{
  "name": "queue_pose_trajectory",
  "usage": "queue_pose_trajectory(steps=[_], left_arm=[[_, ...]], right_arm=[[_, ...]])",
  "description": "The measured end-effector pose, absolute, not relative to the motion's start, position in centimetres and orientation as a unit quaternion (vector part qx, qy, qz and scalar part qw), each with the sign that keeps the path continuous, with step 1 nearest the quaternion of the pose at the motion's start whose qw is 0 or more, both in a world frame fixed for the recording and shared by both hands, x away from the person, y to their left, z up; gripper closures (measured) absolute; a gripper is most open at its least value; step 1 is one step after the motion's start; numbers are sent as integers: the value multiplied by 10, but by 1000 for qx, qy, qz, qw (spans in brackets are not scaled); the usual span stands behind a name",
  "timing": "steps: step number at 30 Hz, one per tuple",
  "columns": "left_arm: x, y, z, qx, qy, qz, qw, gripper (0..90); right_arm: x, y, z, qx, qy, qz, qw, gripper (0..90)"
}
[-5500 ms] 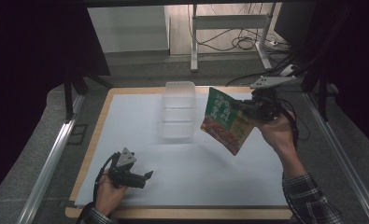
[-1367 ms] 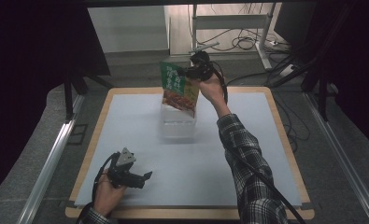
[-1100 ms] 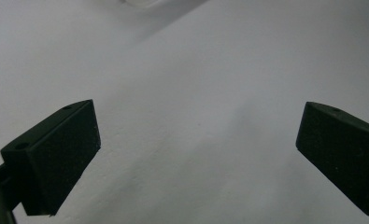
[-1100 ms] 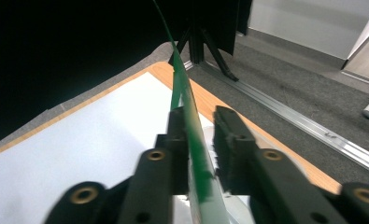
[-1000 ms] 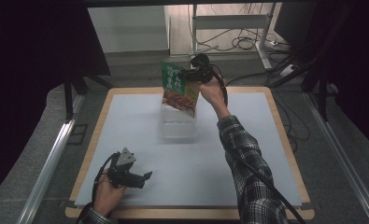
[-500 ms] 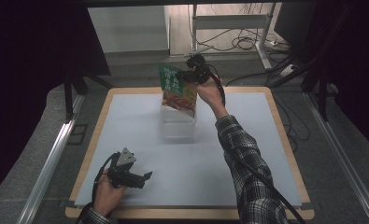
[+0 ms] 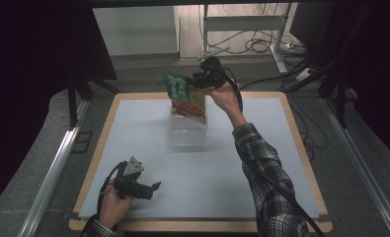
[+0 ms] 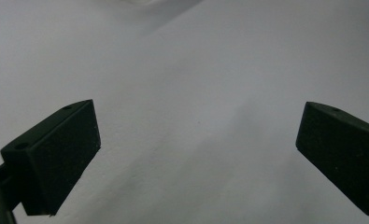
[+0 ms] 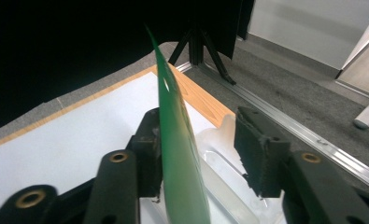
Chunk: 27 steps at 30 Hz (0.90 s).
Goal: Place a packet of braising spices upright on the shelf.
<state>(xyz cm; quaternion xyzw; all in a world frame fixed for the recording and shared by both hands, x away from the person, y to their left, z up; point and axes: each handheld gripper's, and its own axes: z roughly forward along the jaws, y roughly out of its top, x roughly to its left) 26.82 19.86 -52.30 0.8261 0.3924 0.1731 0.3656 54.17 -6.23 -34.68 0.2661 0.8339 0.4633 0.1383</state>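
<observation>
Your right gripper point(image 7: 192, 81) is now letting go: its jaws are standing apart, the green packet point(image 9: 175, 140) leaning on one jaw only, where half a second ago you were carrying it. The packet is dropping upright into the far end of the clear container point(image 7: 187, 129) directly below the jaws, so placement is finishing. Your left gripper point(image 7: 153, 186) is resting wide open and empty near the board's front edge point(image 7: 197, 226), with bare mat point(image 8: 196, 93) all around it.
</observation>
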Motion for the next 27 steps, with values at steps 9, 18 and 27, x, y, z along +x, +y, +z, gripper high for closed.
queue_pose_trajectory(steps=[9,18,27], left_arm=[[268,198,-523,827,392,175,364,0],[268,197,-523,828,391,175,361,0],[268,198,-523,828,392,175,360,0]], right_arm=[[536,-67,-346,274,833,461,134,381],[526,-68,-346,259,842,450,148,246],[517,-70,-345,248,842,457,145,135]])
